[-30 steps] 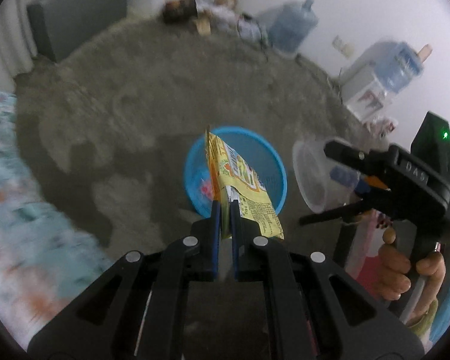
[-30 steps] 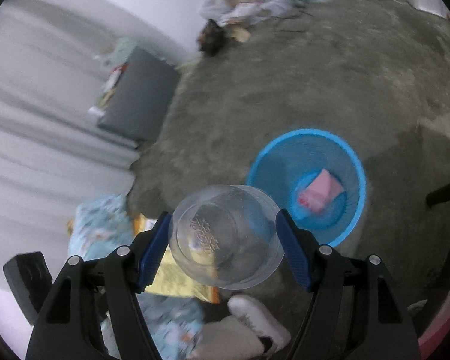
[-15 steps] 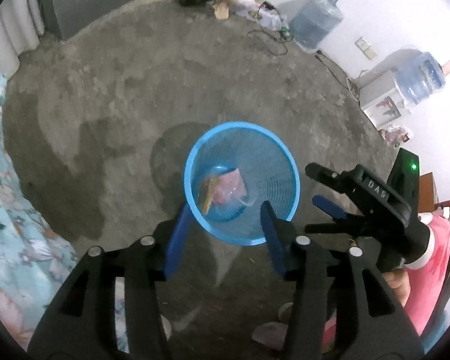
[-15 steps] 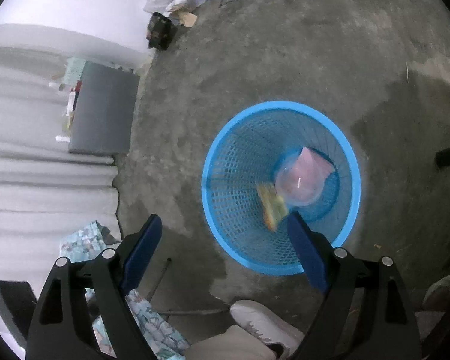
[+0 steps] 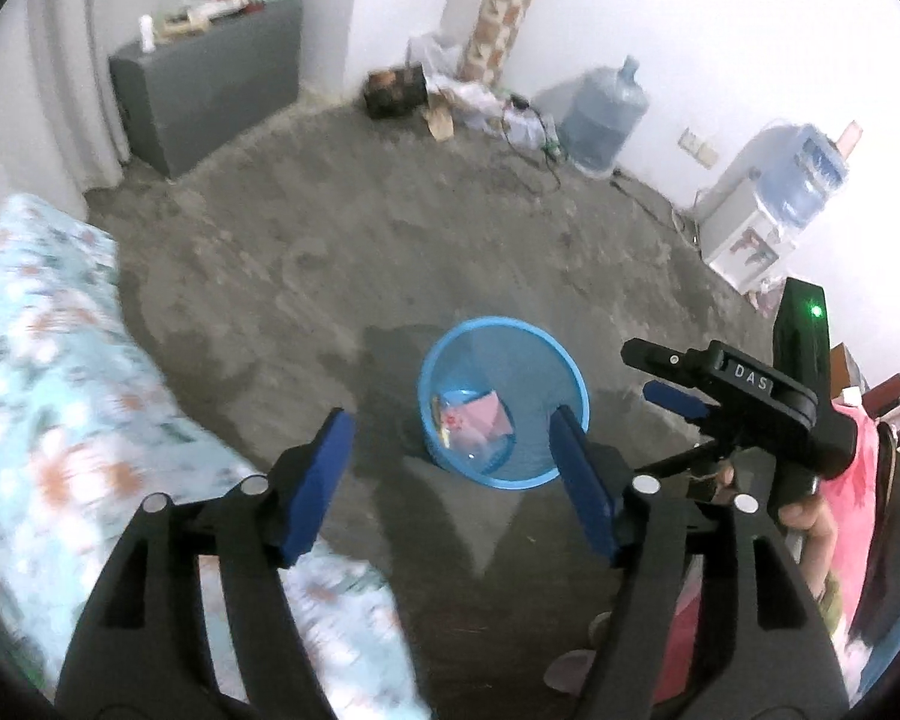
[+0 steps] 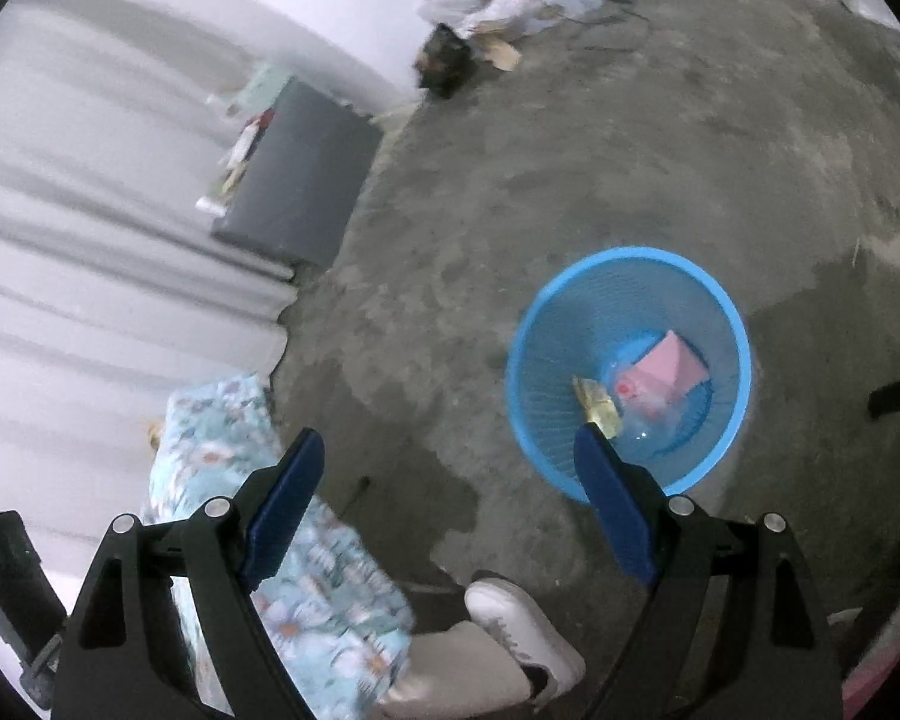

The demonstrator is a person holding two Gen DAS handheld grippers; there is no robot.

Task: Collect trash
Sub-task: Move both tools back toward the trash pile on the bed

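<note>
- Left wrist view: my left gripper (image 5: 450, 480) has just been opening, and its jaws now stand wide with nothing between them. Beyond them the blue mesh basket (image 5: 503, 402) stands on the concrete floor (image 5: 390, 240). Only here do I see my right gripper (image 5: 660, 375), also spread and empty, and two water jugs (image 5: 603, 114) by the wall.
- Right wrist view: the basket holds a pink wrapper (image 6: 669, 366), a yellow snack packet (image 6: 597, 405) and a clear plastic cup (image 6: 645, 420). Only here appear my white shoe (image 6: 522, 630) and the floral bedding (image 6: 306, 576).
</note>
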